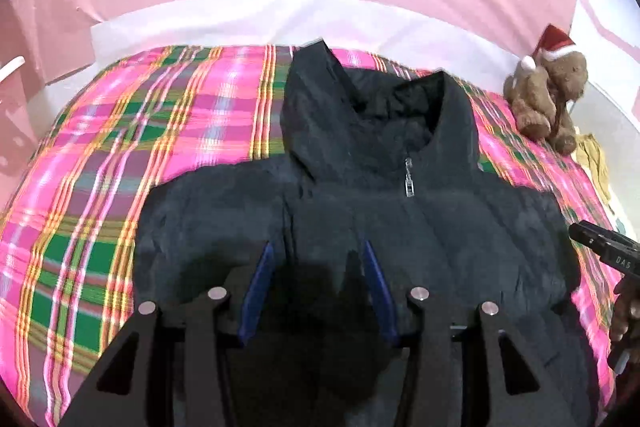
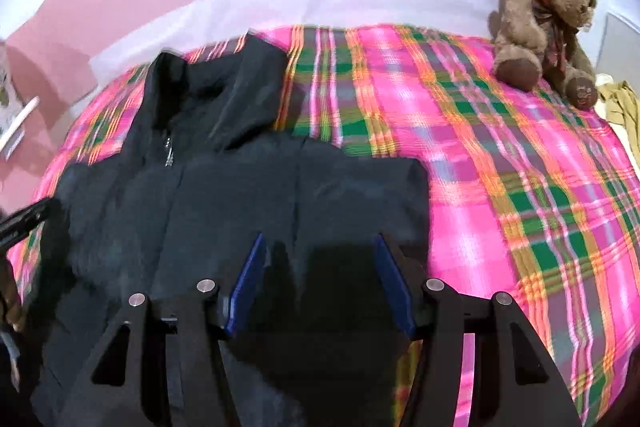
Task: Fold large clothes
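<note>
One dark jacket (image 1: 360,203) is laid on the plaid bed (image 1: 100,155), one teddy bear (image 2: 548,15) beside; lower hem hidden behind the left tool (image 1: 318,251) and right tool (image 2: 320,243), both released, nothing gripped.

The lower part of the dark jacket (image 1: 360,195) is lying hidden under the left gripper (image 1: 318,255), running off the bottom edge. In the right wrist view its hem is disappearing the same way beneath the right gripper (image 2: 320,247). Whether either gripper's blue pads (image 1: 256,287) are touching the fabric is not showing. Far right of the left gripper, a hand (image 1: 626,311) is being cut by the frame edge. Beyond the teddy bear (image 2: 548,15), a yellowish cloth (image 2: 622,107) is being cropped, too little showing to identify. Motion blur is smearing the plaid bedspread (image 2: 500,155).
</note>
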